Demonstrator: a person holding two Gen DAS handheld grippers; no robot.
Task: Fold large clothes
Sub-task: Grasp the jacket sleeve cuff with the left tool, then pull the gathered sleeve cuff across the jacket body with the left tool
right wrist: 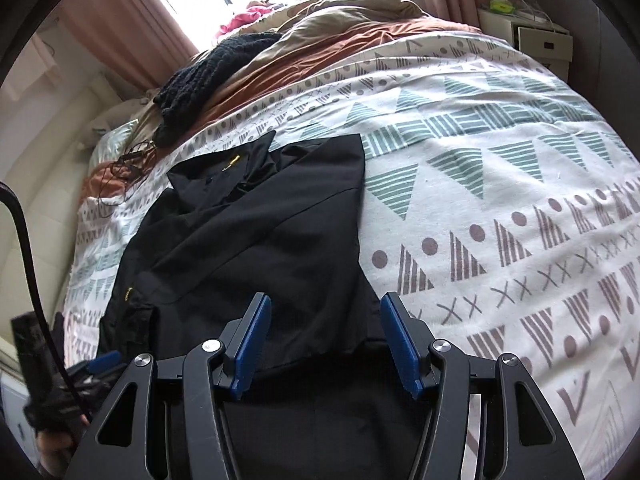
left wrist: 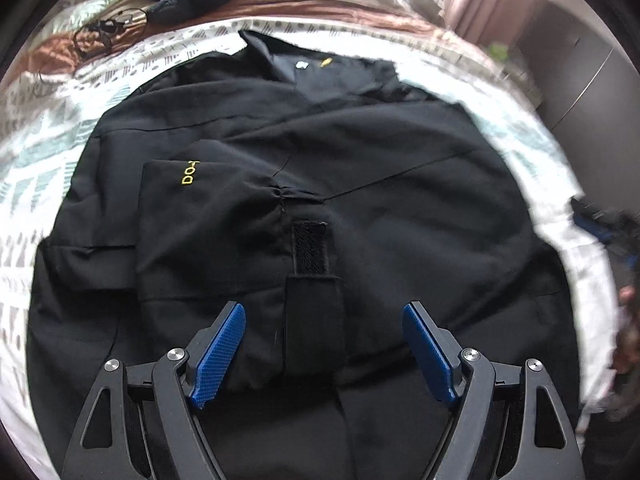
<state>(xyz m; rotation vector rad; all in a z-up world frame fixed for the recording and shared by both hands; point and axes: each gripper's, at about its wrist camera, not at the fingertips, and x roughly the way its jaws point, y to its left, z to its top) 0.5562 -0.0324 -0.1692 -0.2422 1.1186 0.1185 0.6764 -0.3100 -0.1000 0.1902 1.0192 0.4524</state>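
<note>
A large black jacket [left wrist: 360, 152] lies flat on the patterned bed cover, collar at the far end, both sleeves folded in over the body. A folded sleeve cuff with yellow lettering [left wrist: 192, 172] and a velcro strap [left wrist: 310, 248] lies on top. My left gripper [left wrist: 324, 312] is open just above that cuff and holds nothing. The jacket also shows in the right wrist view [right wrist: 256, 232]. My right gripper [right wrist: 324, 304] is open over the jacket's near right edge and holds nothing. The left gripper shows blurred at the left edge of the right wrist view [right wrist: 80, 376].
The white cover with teal and grey shapes [right wrist: 500, 200] spreads wide to the jacket's right. A brown and beige duvet [right wrist: 340, 36] and a dark knitted garment [right wrist: 212, 68] lie at the far end. Glasses and a cord [right wrist: 128, 164] lie near the collar. A white nightstand [right wrist: 532, 36] stands far right.
</note>
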